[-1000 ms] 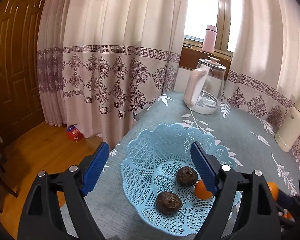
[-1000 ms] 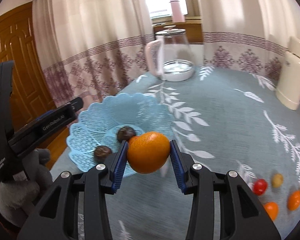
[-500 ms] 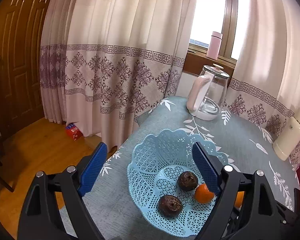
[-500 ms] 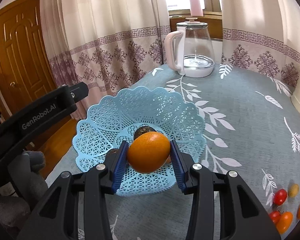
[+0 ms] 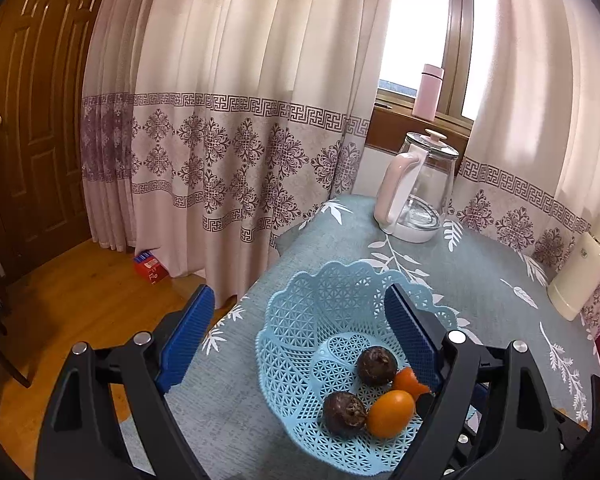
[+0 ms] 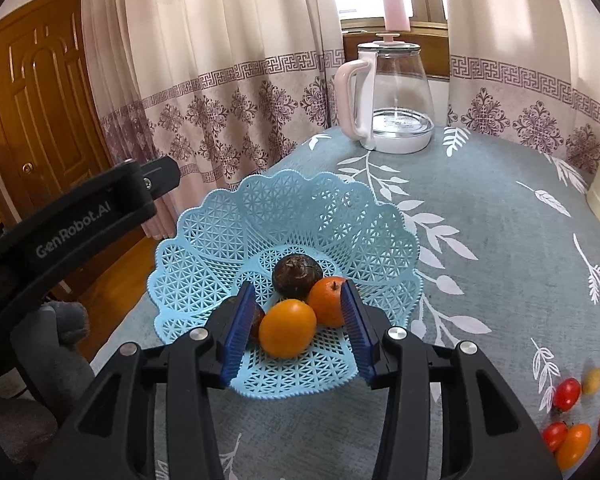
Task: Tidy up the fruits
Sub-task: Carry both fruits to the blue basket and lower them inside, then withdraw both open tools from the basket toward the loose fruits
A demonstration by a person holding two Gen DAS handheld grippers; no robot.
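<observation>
A light blue lattice basket (image 5: 296,344) (image 6: 204,264) sits near the table's left edge. Inside lie two dark brown fruits (image 5: 377,366) (image 5: 345,409) and two oranges (image 5: 390,408) (image 5: 410,380). My right gripper (image 6: 297,300) is open low over the basket's near side. The nearer orange (image 6: 287,327) rests on the basket floor between its blue pads, touching neither. The second orange (image 6: 327,300) and a dark fruit (image 6: 296,276) lie just beyond. My left gripper (image 5: 300,336) hangs open and empty above the basket's left side.
Small red, yellow and orange tomatoes (image 6: 567,394) lie loose on the teal leaf-print cloth at the right. A glass kettle with a pink handle (image 5: 416,196) (image 6: 392,100) stands at the back; a cream appliance (image 5: 580,280) at the far right. The table edge drops to wooden floor on the left.
My right gripper carried the orange over the basket, lowered and opened; the orange now lies in the basket. The left gripper drew back slightly, staying open.
</observation>
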